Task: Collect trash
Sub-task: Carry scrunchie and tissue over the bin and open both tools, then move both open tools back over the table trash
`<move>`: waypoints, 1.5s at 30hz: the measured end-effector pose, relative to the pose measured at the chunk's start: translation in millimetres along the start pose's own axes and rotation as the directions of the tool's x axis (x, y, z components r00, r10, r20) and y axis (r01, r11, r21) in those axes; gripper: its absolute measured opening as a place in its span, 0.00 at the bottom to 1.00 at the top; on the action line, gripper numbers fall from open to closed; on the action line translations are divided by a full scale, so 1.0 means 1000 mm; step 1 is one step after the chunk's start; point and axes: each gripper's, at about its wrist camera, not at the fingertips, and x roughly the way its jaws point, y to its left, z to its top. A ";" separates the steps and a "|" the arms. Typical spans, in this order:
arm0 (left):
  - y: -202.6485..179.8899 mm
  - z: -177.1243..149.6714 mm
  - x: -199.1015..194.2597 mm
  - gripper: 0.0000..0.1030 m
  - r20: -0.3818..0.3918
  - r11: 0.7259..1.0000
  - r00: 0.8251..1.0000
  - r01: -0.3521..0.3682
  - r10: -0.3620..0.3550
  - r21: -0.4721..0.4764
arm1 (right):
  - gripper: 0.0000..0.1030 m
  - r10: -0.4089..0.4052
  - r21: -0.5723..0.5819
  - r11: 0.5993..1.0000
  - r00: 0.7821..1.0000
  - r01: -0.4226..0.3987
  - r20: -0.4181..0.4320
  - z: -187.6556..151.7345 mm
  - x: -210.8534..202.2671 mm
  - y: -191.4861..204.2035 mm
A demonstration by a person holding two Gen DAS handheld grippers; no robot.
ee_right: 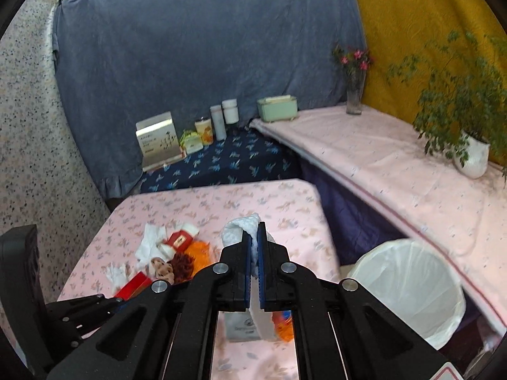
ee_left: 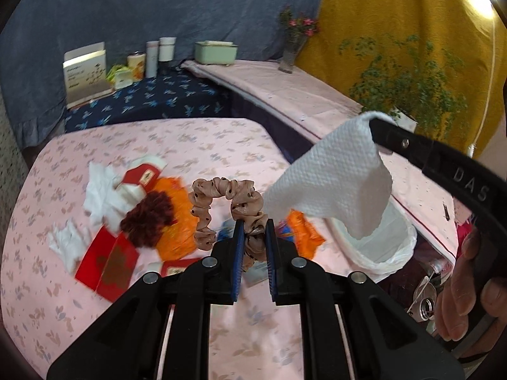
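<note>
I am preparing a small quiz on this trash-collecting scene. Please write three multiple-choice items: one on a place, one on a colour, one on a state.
1. Where is the white-lined round trash bin?
A. right of the pink floral table
B. on the dark blue cloth
C. beside the vase

2. What colour is the fluffy pompom among the litter?
A. green
B. dark red
C. yellow

3. The right gripper is:
A. open and empty
B. shut on a white paper towel
C. shut on a red box

Key: A, the bin stands past the table's right edge; B, it looks maroon; B, the towel hangs from it.

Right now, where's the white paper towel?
In the left wrist view the paper towel hangs from the right gripper, at right above the lined trash bin beside the table.
</note>
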 end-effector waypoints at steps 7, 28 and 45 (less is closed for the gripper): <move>-0.055 0.019 0.015 0.12 -0.019 0.993 0.995 0.095 -0.093 0.075 | 0.03 -0.091 0.023 0.996 0.994 0.090 0.062 0.017 -0.029 -0.050; -0.187 0.019 0.105 0.15 -0.172 0.933 0.957 0.272 -0.236 0.235 | 0.04 -0.322 0.183 0.925 0.943 0.333 -0.088 -0.035 -0.019 -0.204; -0.168 0.024 0.105 0.74 -0.121 0.969 0.983 0.157 -0.135 0.191 | 0.60 -0.381 0.162 0.911 0.924 0.380 -0.031 -0.035 -0.032 -0.196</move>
